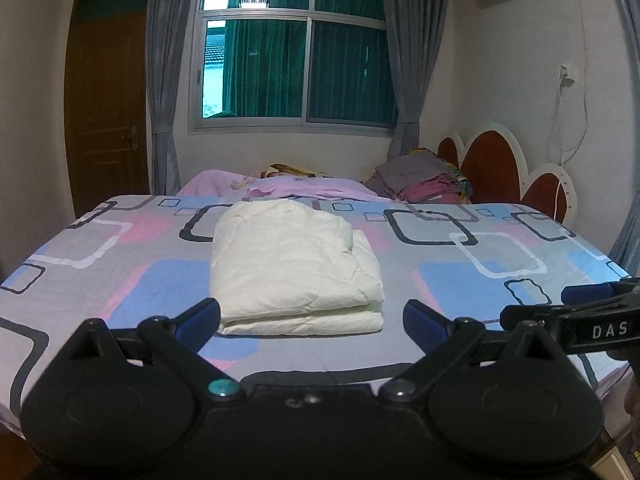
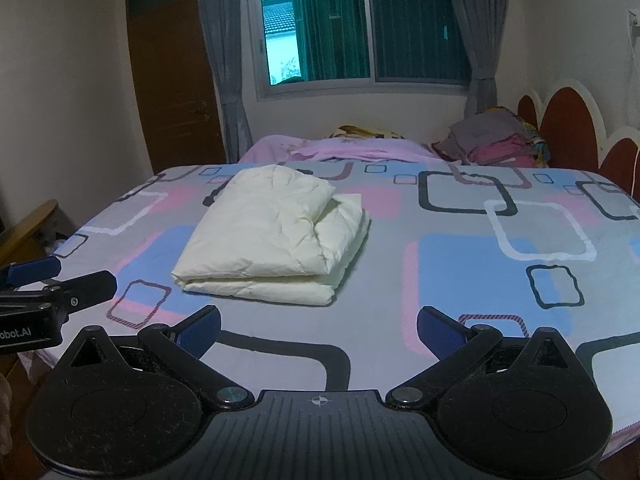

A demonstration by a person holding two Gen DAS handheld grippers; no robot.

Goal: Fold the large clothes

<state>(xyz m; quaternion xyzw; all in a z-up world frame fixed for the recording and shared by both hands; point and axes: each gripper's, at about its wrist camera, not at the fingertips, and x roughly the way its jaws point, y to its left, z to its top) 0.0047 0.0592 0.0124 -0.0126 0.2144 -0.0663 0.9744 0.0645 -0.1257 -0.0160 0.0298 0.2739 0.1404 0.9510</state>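
Cream-white padded garment (image 1: 294, 268) is lying folded into a thick rectangle near the middle of the patterned bed (image 1: 500, 248), its layered edge facing the near side. Both grippers are hovering over the near edge of the bed, apart from the cloth: the left gripper (image 1: 311, 320) is holding its blue pads wide apart just short of the fold, and the right gripper (image 2: 318, 332) is likewise spread and gripping nothing, sitting to the right of the bundle. The fold looks essentially finished. The puffy filling is the likely trouble: the upper flap on the right is already bulging and could spring open if nudged, and a one-sided pinch could drag the layers askew on the smooth sheet. No containers are showing in either view; a stack of folded clothes (image 1: 420, 178) is resting at the far corner by the headboard (image 1: 496, 168).
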